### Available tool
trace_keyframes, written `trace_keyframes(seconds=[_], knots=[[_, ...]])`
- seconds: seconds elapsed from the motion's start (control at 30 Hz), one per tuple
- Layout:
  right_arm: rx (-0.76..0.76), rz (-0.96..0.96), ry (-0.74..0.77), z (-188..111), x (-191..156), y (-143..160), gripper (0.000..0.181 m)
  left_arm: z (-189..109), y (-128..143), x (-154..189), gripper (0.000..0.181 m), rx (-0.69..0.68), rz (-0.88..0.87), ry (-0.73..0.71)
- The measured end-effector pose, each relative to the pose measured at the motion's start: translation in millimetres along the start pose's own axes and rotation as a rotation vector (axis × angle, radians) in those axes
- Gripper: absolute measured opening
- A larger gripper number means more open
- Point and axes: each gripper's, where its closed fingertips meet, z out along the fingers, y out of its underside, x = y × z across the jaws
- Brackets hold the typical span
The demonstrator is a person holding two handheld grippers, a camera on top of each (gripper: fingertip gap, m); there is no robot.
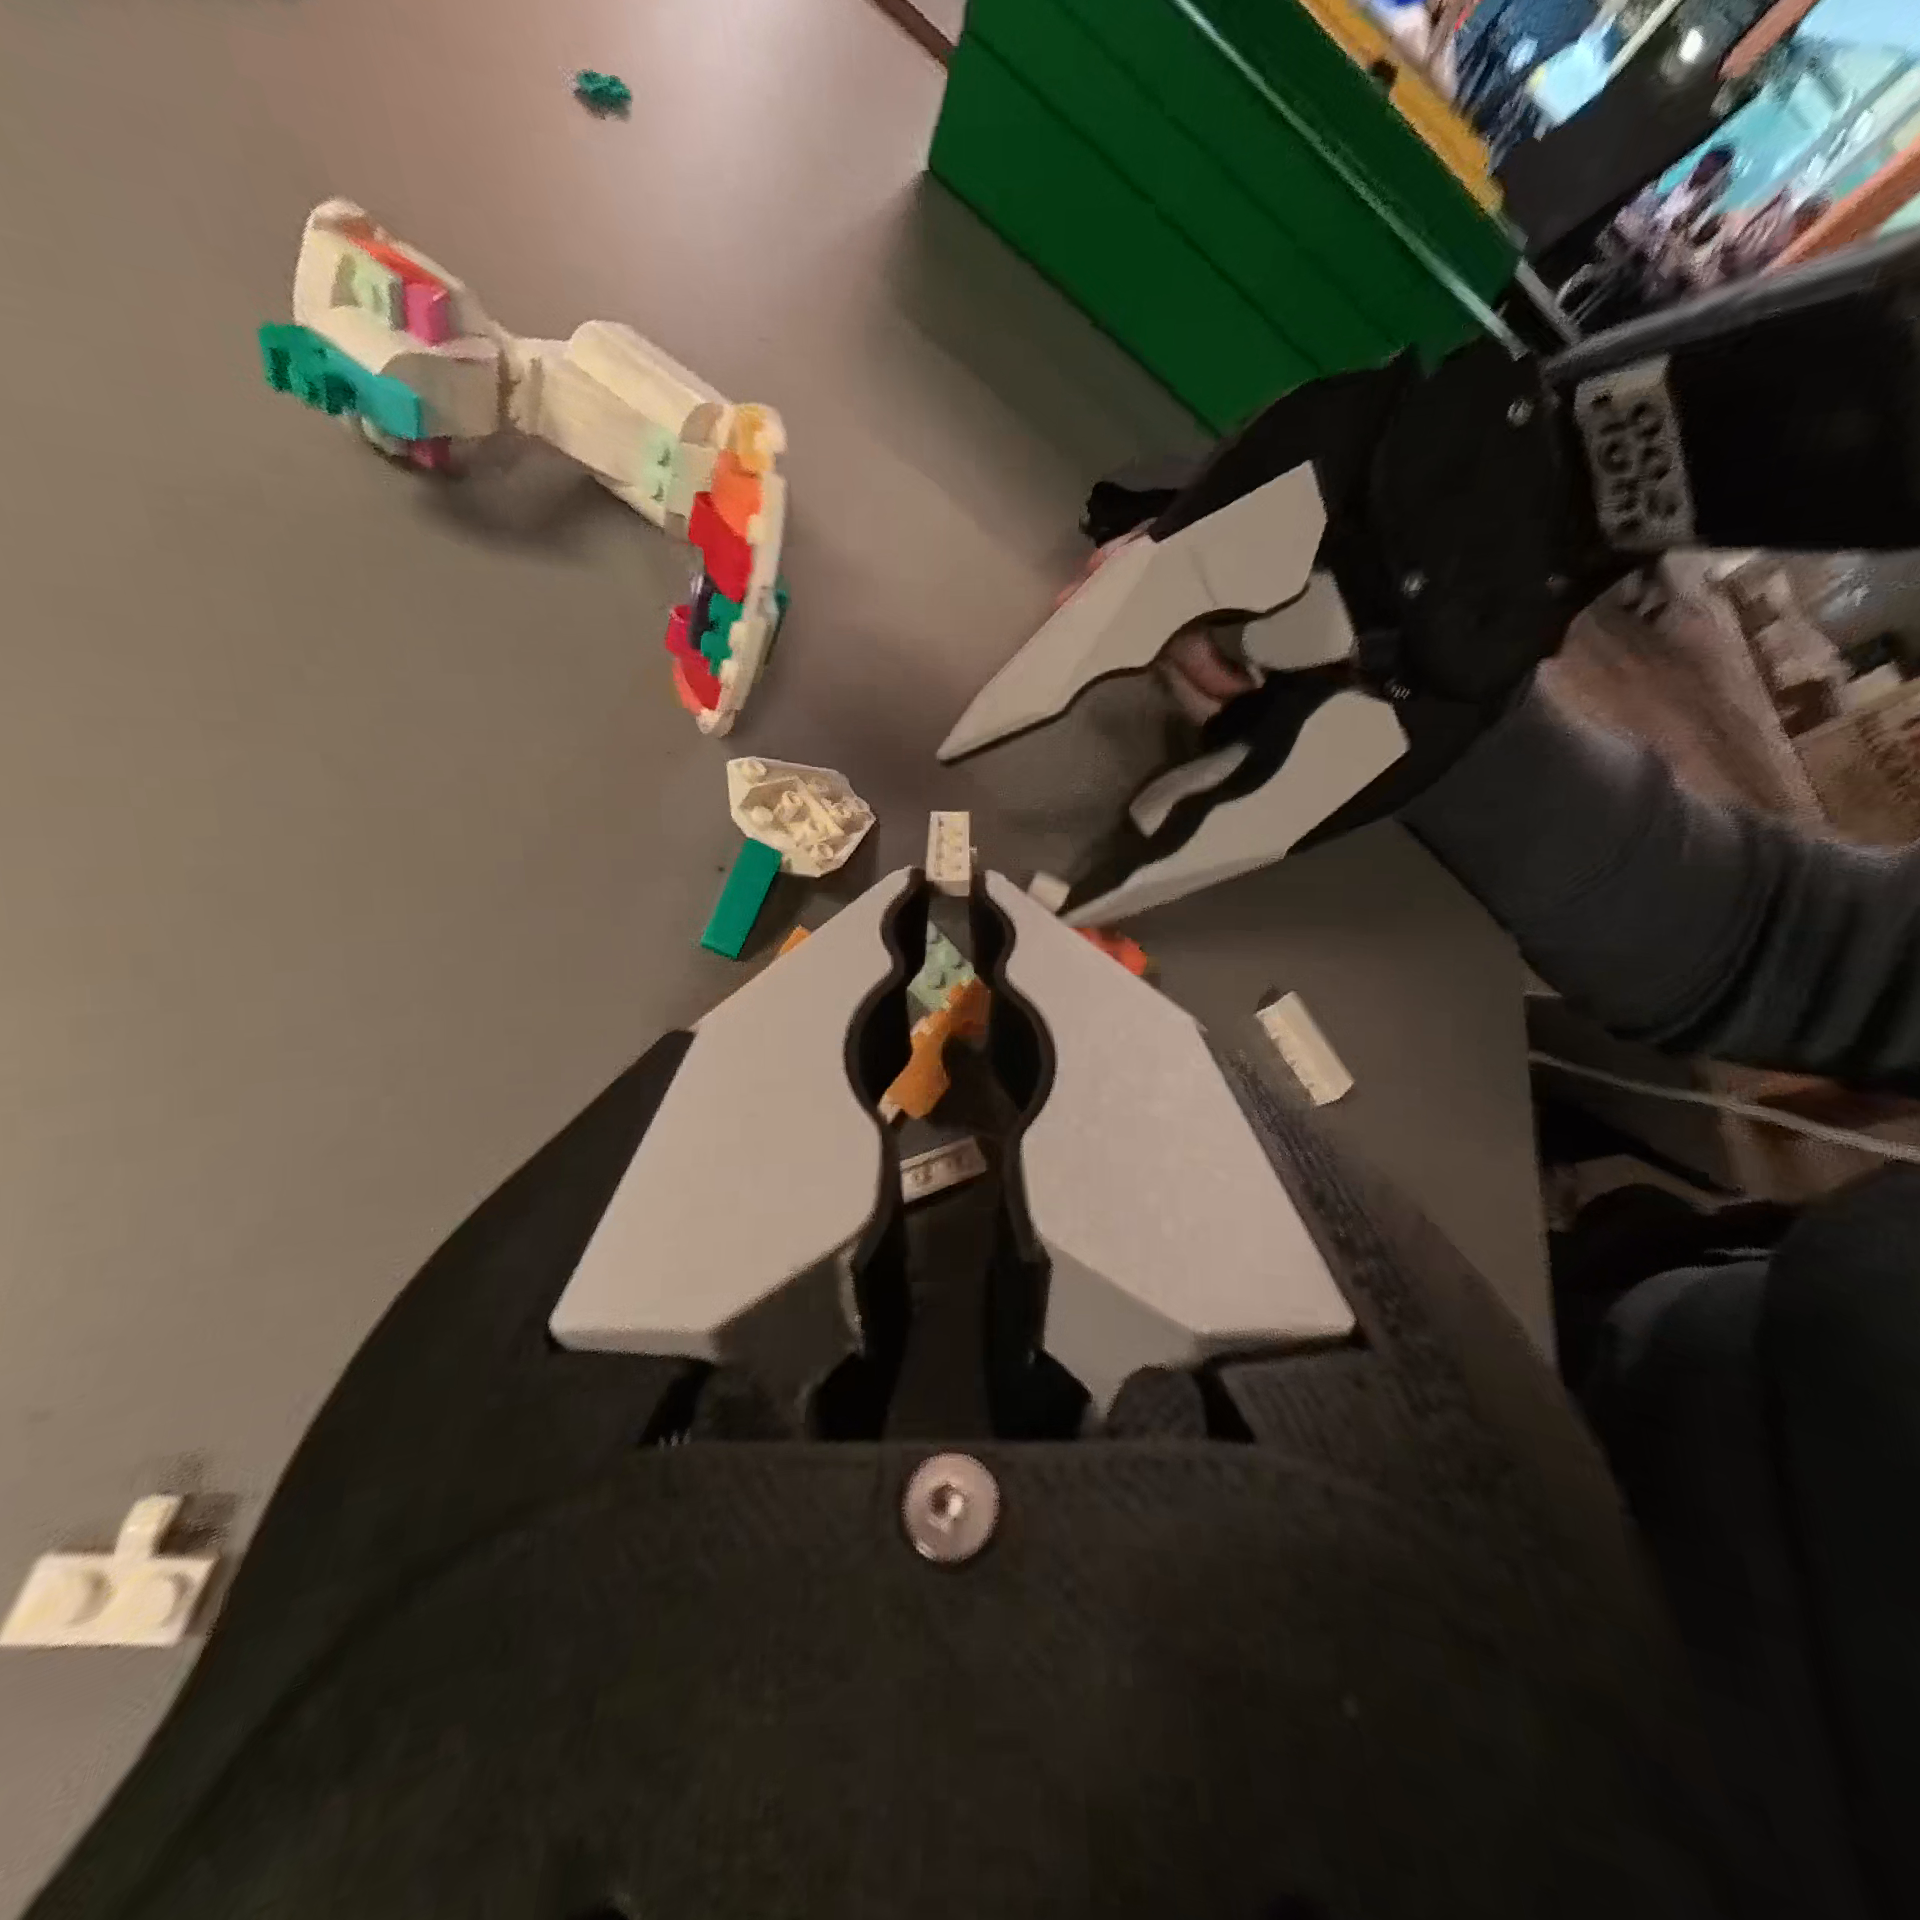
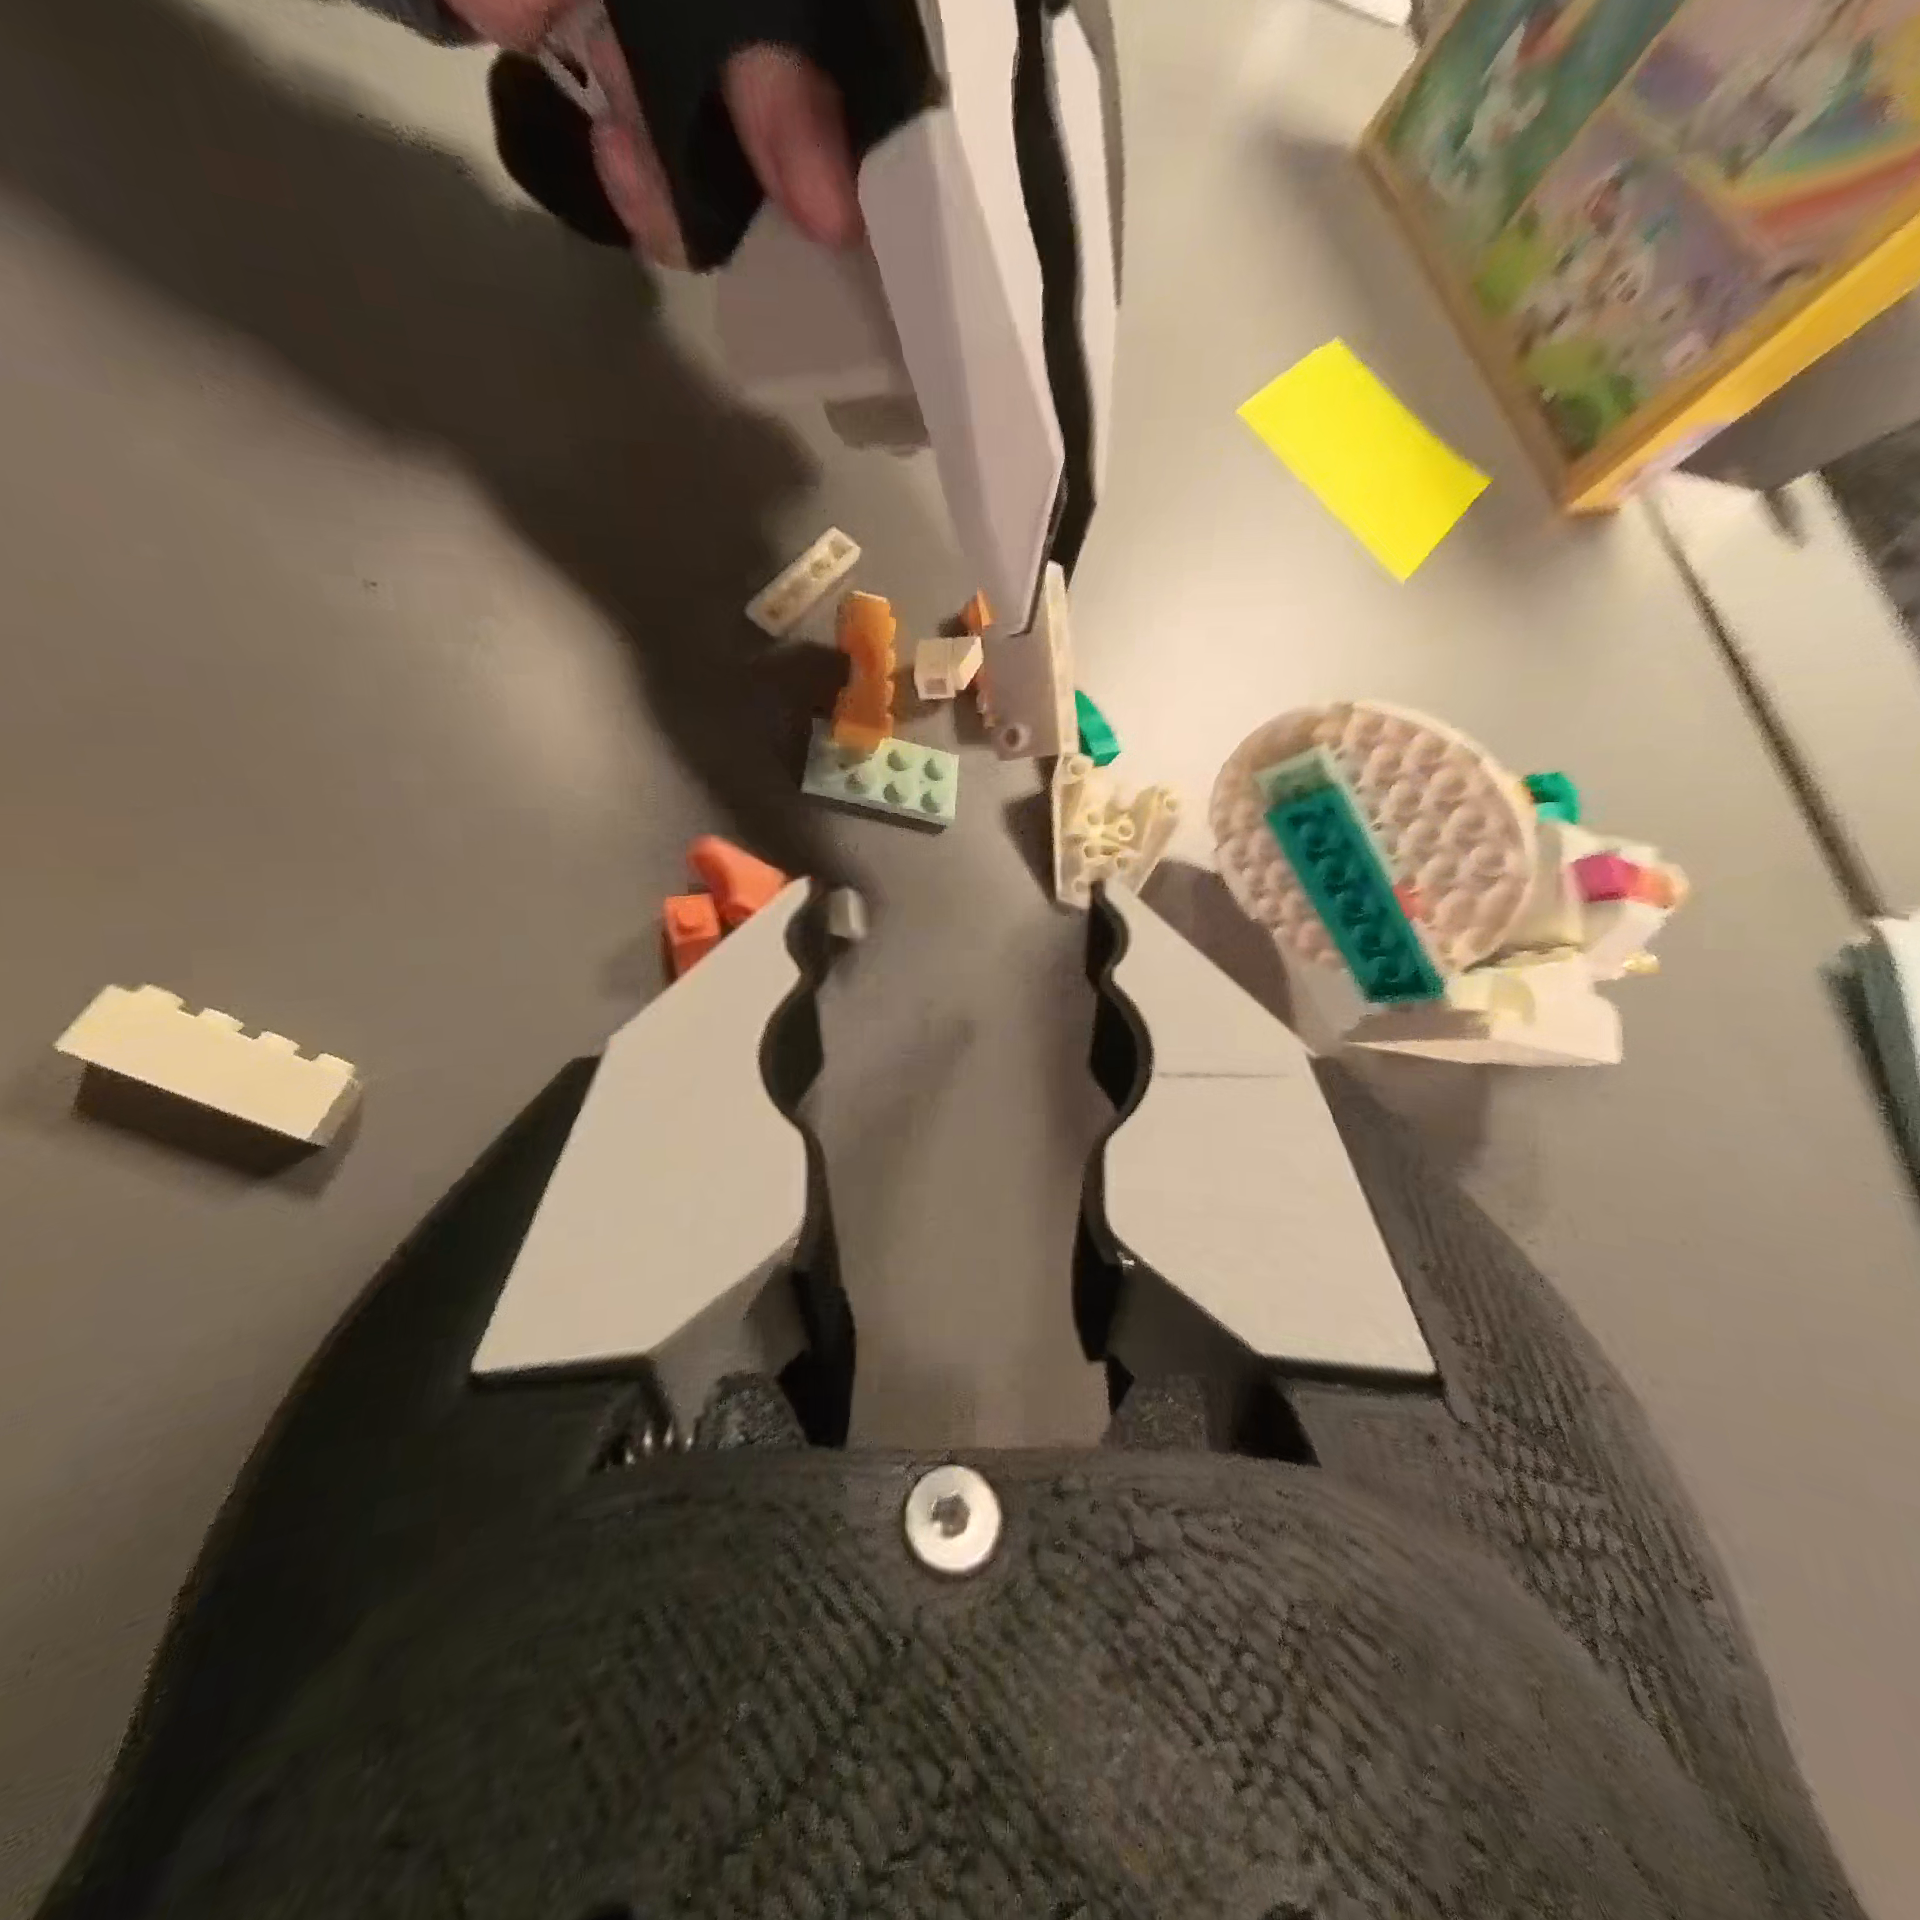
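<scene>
Cream wedge-shaped plastic brick sits pinched at the tips of the left tool above the grey worktop, right tool spread and empty; only right view shows mint studded plate with orange piece, yellow paper.

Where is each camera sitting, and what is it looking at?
Left wrist view: on the left gripper, shut on a white brick, facing down at the grey table; the right gripper and a sleeve show.
Right wrist view: on the open right gripper, facing loose bricks; the left gripper and gloved hand show.
Shared: the mint plate.
</scene>
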Motion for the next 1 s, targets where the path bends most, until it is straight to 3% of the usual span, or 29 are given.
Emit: trace_keyframes(seconds=[0.1, 0.2, 0.4, 0.5, 0.7, 1.0], knots=[[0.037, 0.054, -0.012, 0.8, 0.8, -5.1, 0.052, -0.6, -4.9, 4.7, 0.006, 0.05, -0.138, 0.105], [0.128, 0.126, -0.018, -4.0, 3.9, -18.3, 0.039, -7.0, -15.4, 15.7, 0.006, 0.12, -0.234, 0.247], [0.487, 0.503, -0.229, -31.0, 8.8, -62.7, 0.025, -16.7, -25.6, 38.4, 0.006, 0.184, -0.103, 0.371], [0.549, 0.613, -0.328, -35.5, 7.2, -68.7, 0.012, -19.0, -30.6, 47.5, 0.006, 0.226, -0.005, 0.373], [0.635, 0.666, -0.412, -45.6, 5.0, -78.8, 0.007, -23.4, -35.9, 57.5, 0.006, 0.268, 0.057, 0.392], [0.7, 0.577, -0.724, -72.8, -31.0, -92.0, 0.006, -33.5, -16.2, 101.5, 0.007, 0.141, -0.059, 0.784]])
